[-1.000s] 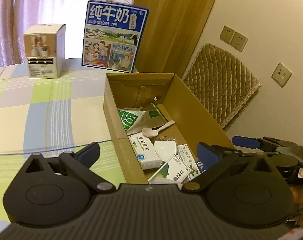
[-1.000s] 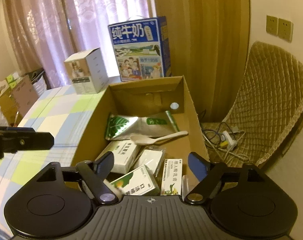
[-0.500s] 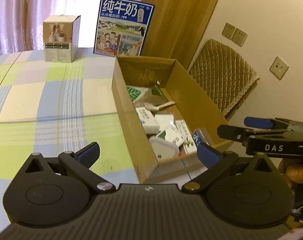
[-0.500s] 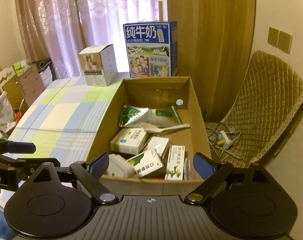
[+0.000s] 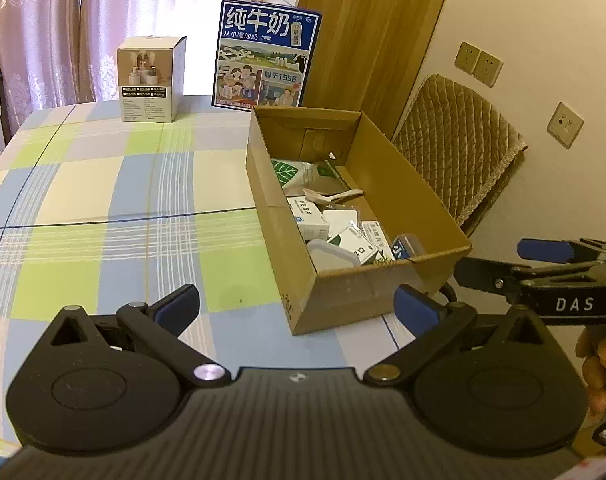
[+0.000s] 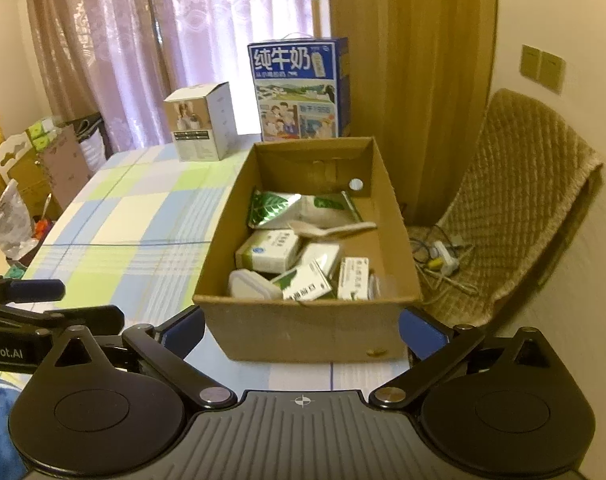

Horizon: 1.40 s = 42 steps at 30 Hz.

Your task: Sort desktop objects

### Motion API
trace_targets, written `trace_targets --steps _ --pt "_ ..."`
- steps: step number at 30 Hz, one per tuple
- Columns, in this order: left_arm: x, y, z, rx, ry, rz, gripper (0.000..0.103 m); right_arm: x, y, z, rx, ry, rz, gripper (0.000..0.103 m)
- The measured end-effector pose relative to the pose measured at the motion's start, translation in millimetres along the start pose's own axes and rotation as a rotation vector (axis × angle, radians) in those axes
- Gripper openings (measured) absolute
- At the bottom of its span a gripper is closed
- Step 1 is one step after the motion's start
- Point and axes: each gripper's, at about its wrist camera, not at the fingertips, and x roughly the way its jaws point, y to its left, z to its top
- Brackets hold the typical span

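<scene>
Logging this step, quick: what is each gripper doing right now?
Left gripper: open, holding nothing.
Right gripper: open, jaws have just been opening, nothing between them.

Open cardboard box (image 6: 307,332), medicine cartons (image 6: 269,254), perhaps a spoon (image 6: 335,230)

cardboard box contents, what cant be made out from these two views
- Cardboard box floor, right wrist view: the cartons and pouch piled on it hide it.
- Small blue item in the near corner, left wrist view: half hidden behind the box's front wall, too small to identify.
- Print on the white cartons, both views: too small and soft to read.
- White lidded tub, right wrist view: lower part cut off by the front wall.
</scene>
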Motion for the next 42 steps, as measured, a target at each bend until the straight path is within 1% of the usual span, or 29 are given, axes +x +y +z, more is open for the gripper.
trace_targets --steps 4,11,17,24,42 --pt "-6.5 -5.1 -6.9 0.004 0.007 0.009 0.102 -12.2 0.3 -9.1 0.013 0.006 -0.015 0.101" --pt "-14.3 -9.2 -25.4 0.035 0.011 0.025 0.102 -34.0 0.3 -20.9 0.052 -0.020 -0.014 0.101" --pt "-20.4 -5.0 -39.0 0.019 0.014 0.036 0.102 -43.3 3.9 -31.4 0.057 -0.018 -0.022 0.101" --pt "-25.6 -4.7 -43.4 0.018 0.010 0.045 0.102 -46.2 5.6 -40.9 0.064 -0.009 -0.025 0.101" --pt "-28.3 -4.7 -47.0 0.022 0.011 0.049 0.102 -46.0 5.9 -43.5 0.068 0.005 -0.024 0.101"
